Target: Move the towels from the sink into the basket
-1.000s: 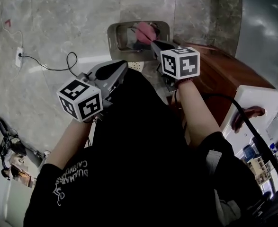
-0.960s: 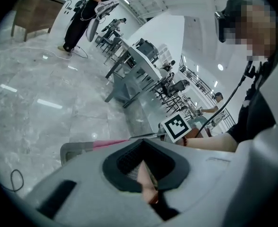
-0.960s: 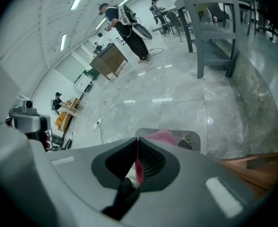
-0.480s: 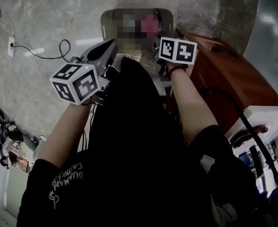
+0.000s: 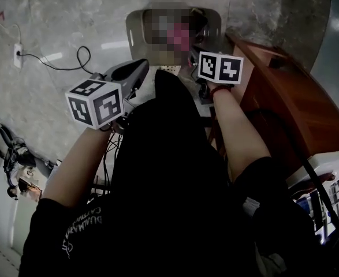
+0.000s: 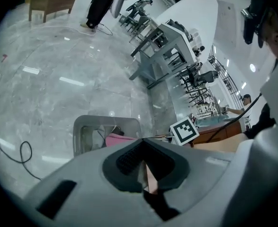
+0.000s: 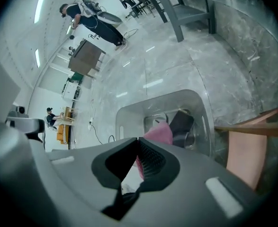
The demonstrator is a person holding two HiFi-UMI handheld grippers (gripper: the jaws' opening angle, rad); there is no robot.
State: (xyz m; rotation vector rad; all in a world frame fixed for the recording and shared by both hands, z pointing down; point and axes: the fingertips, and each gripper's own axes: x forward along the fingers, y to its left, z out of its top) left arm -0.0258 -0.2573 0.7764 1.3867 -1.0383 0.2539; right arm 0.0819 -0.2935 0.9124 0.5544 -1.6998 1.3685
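Observation:
A grey plastic basket point(image 5: 136, 36) stands on the marble floor in front of me. In it lie a pink towel point(image 7: 158, 132) and a dark towel point(image 7: 181, 122); the pink towel point(image 6: 117, 140) also shows in the left gripper view. My left gripper point(image 5: 139, 68) hangs just short of the basket's near rim, jaws shut and empty. My right gripper point(image 5: 197, 68) hovers over the near right rim, pointing down into the basket, its tips mostly hidden behind its marker cube. Its jaws point(image 7: 138, 140) are shut with nothing between them.
A reddish wooden counter point(image 5: 285, 97) runs along the right, close to my right arm. A wall socket point(image 5: 18, 55) and a looping black cable point(image 5: 82, 62) lie on the floor at left. Metal benches and people stand far off.
Both grippers have sunk toward the basket and rolled a little. The basket now looks nearer to both gripper tips. Neither pair of jaws has changed.

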